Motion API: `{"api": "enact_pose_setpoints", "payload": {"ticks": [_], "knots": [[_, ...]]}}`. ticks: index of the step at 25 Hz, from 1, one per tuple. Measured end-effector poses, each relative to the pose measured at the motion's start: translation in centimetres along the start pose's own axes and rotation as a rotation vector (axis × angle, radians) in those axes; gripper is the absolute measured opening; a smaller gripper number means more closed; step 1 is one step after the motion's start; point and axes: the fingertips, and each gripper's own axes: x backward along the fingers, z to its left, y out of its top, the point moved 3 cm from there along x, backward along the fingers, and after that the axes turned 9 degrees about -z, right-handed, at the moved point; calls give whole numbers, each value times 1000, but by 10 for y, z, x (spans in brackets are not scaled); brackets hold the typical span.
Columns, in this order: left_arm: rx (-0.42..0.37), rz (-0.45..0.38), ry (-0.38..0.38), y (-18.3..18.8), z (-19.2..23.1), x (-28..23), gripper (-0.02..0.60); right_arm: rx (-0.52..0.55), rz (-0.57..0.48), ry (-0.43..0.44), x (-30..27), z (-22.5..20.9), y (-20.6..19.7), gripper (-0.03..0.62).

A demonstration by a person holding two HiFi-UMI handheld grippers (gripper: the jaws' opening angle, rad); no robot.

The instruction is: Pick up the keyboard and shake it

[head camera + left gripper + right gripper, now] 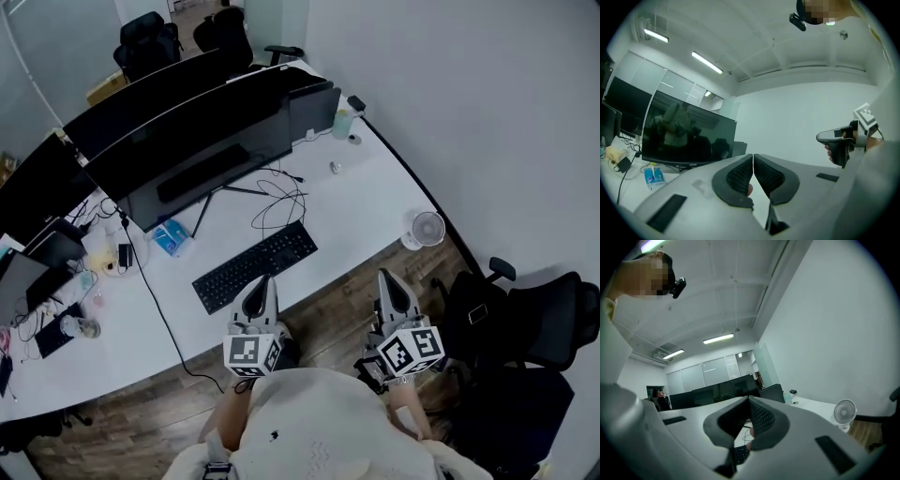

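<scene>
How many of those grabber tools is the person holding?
2. The left gripper points at the black keyboard's near edge; the right gripper is beside it, over the wooden floor. Both have their fingers shut, empty.

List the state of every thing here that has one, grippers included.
Keyboard: lying flat on the desk, untouched by either gripper.
Left gripper: shut, nothing between the jaws.
Right gripper: shut, nothing between the jaws.
Monitor: screen dark.
Desk fan: upright near the desk's edge; whether it is spinning cannot be told.
</scene>
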Motion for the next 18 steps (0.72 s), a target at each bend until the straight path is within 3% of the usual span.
{"api": "enact_pose_setpoints", "payload": {"ticks": [8, 13, 18], "knots": [[-18, -31, 52, 16, 49, -36, 18, -11, -5, 99, -84, 19, 1, 0], [-35, -53, 110, 24, 84, -38, 18, -24, -11, 216, -128, 56, -6, 0], [-40, -72, 187, 33, 114, -23, 18, -42, 28, 280, -157, 78, -22, 0]]}}
